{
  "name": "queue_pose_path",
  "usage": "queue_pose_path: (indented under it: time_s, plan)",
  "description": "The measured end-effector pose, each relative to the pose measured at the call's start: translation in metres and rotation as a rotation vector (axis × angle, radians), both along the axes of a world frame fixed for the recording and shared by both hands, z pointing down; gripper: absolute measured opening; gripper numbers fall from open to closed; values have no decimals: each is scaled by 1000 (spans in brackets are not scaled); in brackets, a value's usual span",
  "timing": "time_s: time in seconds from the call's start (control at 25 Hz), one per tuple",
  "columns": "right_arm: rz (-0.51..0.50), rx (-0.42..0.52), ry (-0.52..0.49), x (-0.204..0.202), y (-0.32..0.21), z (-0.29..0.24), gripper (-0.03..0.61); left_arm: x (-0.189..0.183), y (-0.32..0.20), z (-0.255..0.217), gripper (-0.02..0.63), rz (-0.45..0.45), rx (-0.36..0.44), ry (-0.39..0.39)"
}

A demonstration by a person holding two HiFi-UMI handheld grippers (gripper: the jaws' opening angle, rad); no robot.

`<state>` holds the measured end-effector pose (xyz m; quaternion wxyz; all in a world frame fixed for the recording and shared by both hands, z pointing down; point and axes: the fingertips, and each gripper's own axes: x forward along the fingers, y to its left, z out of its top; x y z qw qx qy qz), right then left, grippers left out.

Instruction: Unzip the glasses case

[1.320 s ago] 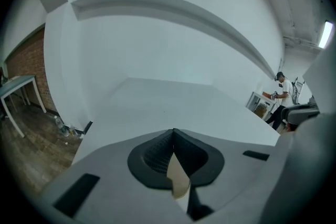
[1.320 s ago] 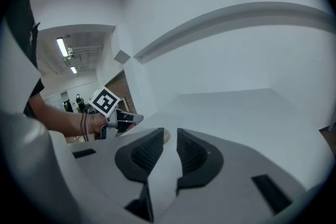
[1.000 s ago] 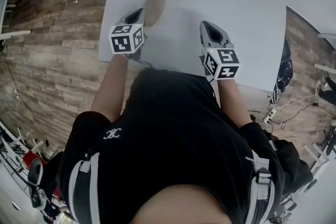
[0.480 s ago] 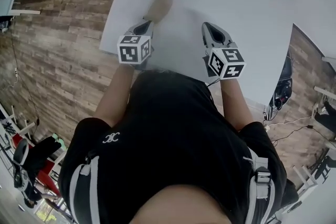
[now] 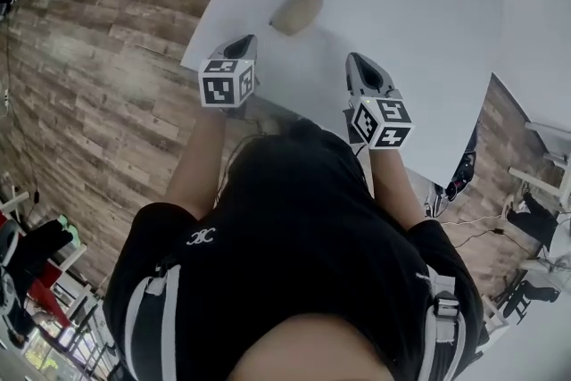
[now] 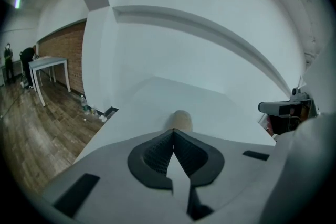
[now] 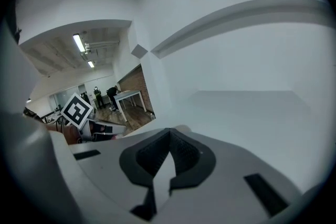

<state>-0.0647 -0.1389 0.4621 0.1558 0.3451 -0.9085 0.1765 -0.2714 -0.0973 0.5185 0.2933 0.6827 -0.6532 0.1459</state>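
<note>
Glasses case: head and left gripper views

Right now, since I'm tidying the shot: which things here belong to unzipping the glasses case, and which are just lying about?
For the job:
- glasses case, lying on the white table
- left gripper and right gripper, both shut and empty

Lying about:
- bottle on the floor
- side table

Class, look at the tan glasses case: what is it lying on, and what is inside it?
The glasses case lies directly on the white table. Its inside cannot be seen: the tan shell covers it.
</note>
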Motion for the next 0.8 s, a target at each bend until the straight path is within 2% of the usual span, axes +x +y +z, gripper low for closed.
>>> queue_pose_path:
  time_s: [0.16, 0.36, 0.56, 0.8]
  plan:
    - [18, -16, -20, -3, -1, -4, 15, -3, 10, 10, 5, -31, -13, 32]
    - [6, 5, -56, 7, -16, -16, 15, 10, 11, 5, 5, -45, 1, 14]
    - [-13, -17, -103, 44, -32, -16, 15, 52, -6, 0, 5, -56, 0, 29]
    - [-72, -58, -100, 105, -49, 5, 15, 104, -16, 6, 5, -59, -55, -18]
